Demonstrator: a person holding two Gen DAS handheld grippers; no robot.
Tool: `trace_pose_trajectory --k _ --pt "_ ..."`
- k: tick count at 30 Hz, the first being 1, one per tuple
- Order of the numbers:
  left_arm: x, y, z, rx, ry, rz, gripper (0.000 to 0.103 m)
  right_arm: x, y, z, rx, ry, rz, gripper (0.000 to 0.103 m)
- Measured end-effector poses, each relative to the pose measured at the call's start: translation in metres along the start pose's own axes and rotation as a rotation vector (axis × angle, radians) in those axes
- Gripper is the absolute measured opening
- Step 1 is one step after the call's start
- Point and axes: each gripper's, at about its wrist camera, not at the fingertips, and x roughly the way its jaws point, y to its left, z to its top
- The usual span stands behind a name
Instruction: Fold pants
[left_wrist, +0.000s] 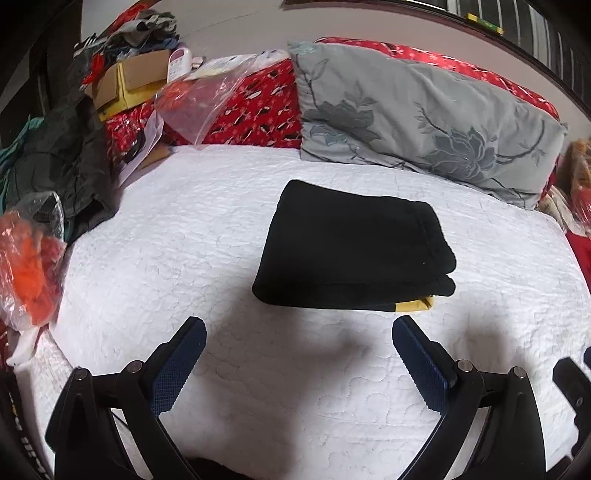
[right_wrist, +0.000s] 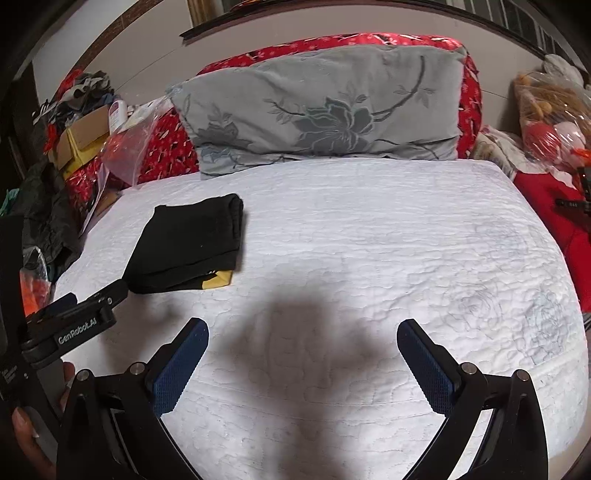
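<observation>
The black pants (left_wrist: 351, 251) lie folded into a compact rectangle on the white quilted bed (left_wrist: 184, 240), with a small yellow patch (left_wrist: 413, 305) showing at the near right corner. My left gripper (left_wrist: 299, 332) is open and empty, just short of the pants' near edge. In the right wrist view the pants (right_wrist: 188, 243) lie at the left, with the left gripper's body (right_wrist: 74, 325) beside them. My right gripper (right_wrist: 303, 332) is open and empty over bare quilt (right_wrist: 369, 240), to the right of the pants.
A grey flowered pillow (left_wrist: 424, 118) leans on red bedding (left_wrist: 258, 107) at the head. Boxes, clothes and plastic bags (left_wrist: 110, 74) pile along the left edge. An orange bag (left_wrist: 29, 266) sits near left. More bags (right_wrist: 550, 125) stand at the right.
</observation>
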Motion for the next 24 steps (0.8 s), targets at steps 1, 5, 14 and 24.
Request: trace_pose_trajectory --k 1,5,14,24 --pt "-0.002 -0.001 0.0 0.011 -0.005 -0.002 0.102 -0.002 -0.001 0.0 0.001 -0.007 -0.006 0.103" --pt "-0.008 -0.003 -0.002 0.033 -0.015 -0.009 0.102 -0.008 0.0 0.002 -0.018 -0.033 -0.029 0.103" --pt "-0.018 -0.006 -0.003 0.042 -0.048 -0.002 0.102 -0.017 0.0 0.003 -0.059 -0.093 -0.075 0.103" --pt "-0.029 -0.021 -0.014 0.078 -0.067 0.005 0.102 -0.02 -0.007 0.001 -0.043 -0.11 -0.083 0.103"
